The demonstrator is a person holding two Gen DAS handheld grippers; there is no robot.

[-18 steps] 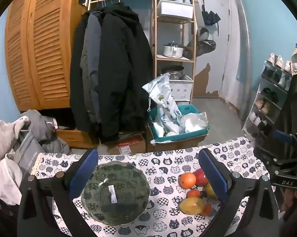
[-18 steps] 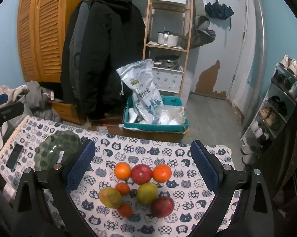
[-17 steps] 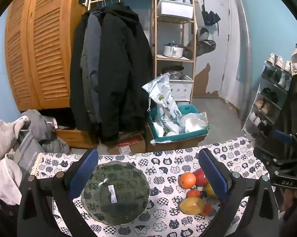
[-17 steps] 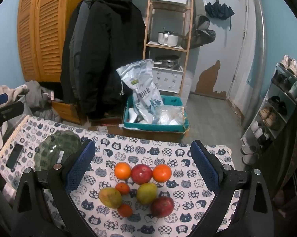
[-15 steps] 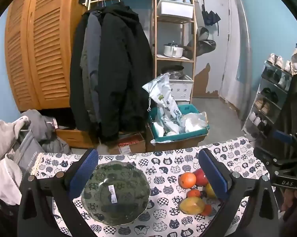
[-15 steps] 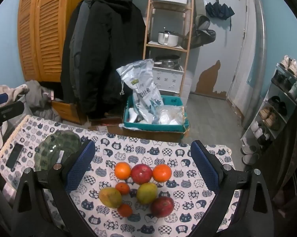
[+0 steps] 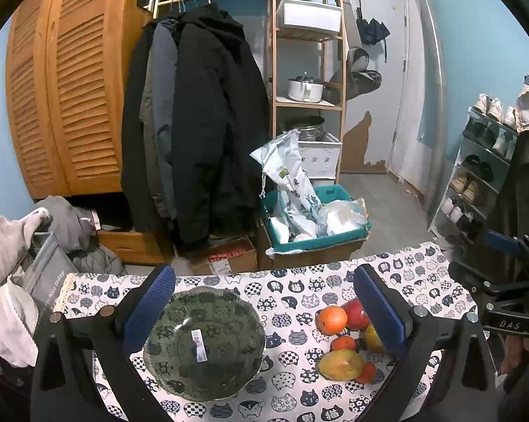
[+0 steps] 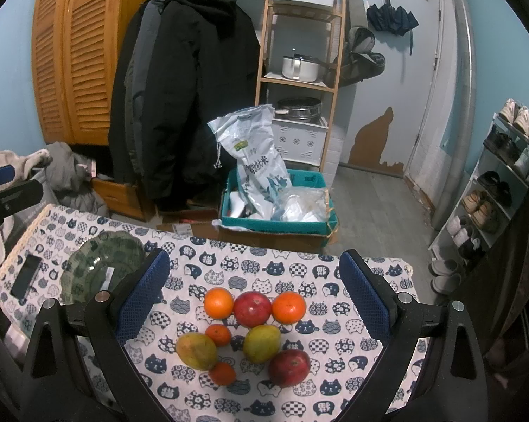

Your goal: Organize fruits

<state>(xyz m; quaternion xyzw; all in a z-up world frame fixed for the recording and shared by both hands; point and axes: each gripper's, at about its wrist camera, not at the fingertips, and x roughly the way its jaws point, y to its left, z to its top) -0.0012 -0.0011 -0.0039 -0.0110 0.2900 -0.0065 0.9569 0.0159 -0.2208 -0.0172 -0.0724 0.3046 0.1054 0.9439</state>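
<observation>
A dark green glass bowl (image 7: 204,341) sits empty on the cat-print tablecloth (image 7: 292,292), between my left gripper's open blue fingers; the left gripper (image 7: 264,302) hovers above it. Several fruits lie in a cluster to its right: two oranges (image 8: 218,302), red apples (image 8: 252,308), yellow mangoes (image 8: 196,351) and small tangerines (image 8: 222,372). My right gripper (image 8: 254,292) is open and empty, held above the fruit cluster. The bowl also shows in the right wrist view (image 8: 102,262), at the left.
A black phone (image 8: 26,276) lies on the tablecloth left of the bowl. Beyond the table's far edge stand a teal box with bags (image 8: 275,207), hanging coats (image 8: 183,88), a wooden shelf (image 8: 299,52) and a shoe rack (image 8: 489,193). Clothes (image 7: 7,263) pile at the left.
</observation>
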